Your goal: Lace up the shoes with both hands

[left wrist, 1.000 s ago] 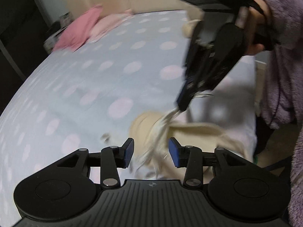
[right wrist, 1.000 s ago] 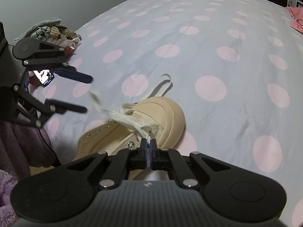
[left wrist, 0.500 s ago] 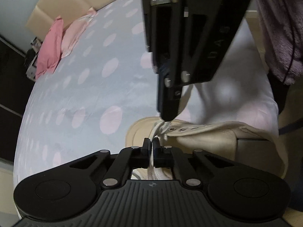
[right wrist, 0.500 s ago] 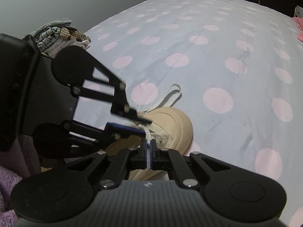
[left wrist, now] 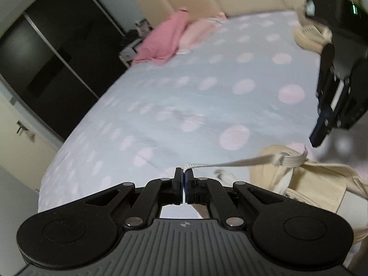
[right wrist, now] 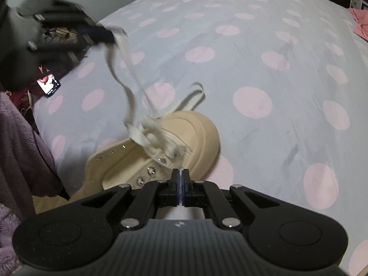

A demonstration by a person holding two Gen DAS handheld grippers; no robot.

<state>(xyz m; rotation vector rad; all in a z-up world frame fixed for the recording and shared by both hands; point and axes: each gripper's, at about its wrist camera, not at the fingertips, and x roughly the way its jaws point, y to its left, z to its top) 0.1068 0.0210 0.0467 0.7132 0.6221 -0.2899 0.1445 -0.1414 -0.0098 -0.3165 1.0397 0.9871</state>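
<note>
While the tan shoe (right wrist: 161, 151) lies on the spotted bed (right wrist: 253, 57), the left gripper (left wrist: 184, 172) pinches the white lace (left wrist: 230, 163) tight, and the lace runs straight to the shoe. The right gripper (right wrist: 180, 174) is squeezed closed just above the shoe's eyelets; I cannot tell if it holds anything.

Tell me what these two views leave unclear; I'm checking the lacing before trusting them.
- Right wrist view: whether the right gripper pinches lace; its shut tips hide it.
- Right wrist view: the left gripper and lace are motion-blurred.
- Left wrist view: the shoe is cut off by the frame edge and gripper body.
</note>
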